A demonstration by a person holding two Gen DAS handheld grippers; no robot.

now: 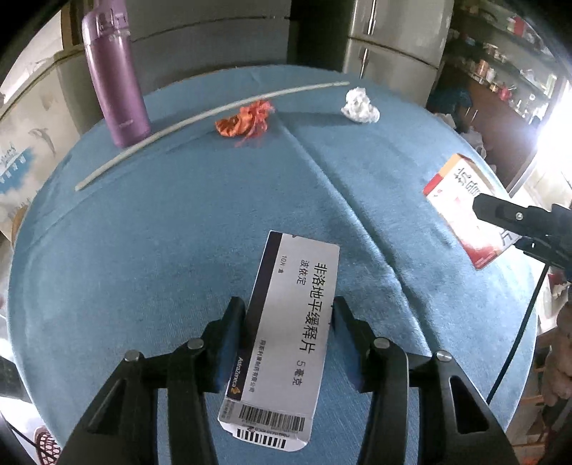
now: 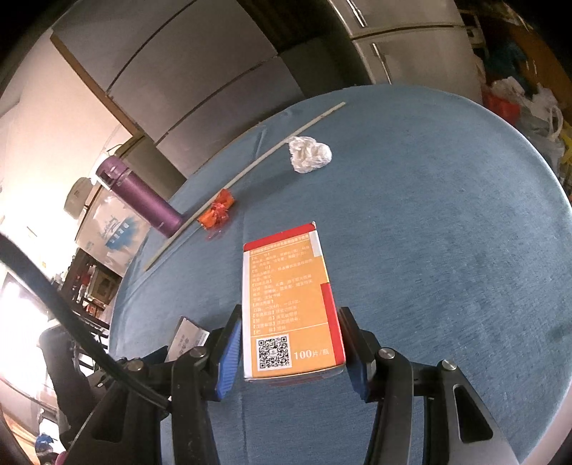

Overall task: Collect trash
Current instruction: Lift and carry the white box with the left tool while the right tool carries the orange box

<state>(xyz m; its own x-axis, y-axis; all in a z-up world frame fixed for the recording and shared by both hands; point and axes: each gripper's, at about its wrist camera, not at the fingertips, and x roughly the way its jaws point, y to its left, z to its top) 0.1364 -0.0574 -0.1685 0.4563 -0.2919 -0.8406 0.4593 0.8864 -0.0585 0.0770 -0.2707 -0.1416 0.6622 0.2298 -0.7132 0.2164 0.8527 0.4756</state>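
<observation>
step: grab boxes | left gripper (image 1: 289,329) fingers pinching white pill box (image 1: 286,329) | right gripper (image 2: 289,343) fingers pinching orange box (image 2: 289,307) | next: lift both off worktop (image 1: 178,232), find bin

A home dining area: refrigerator (image 1: 389,32), cluttered shelves (image 1: 500,60), cloth-covered table (image 1: 143,250).
</observation>
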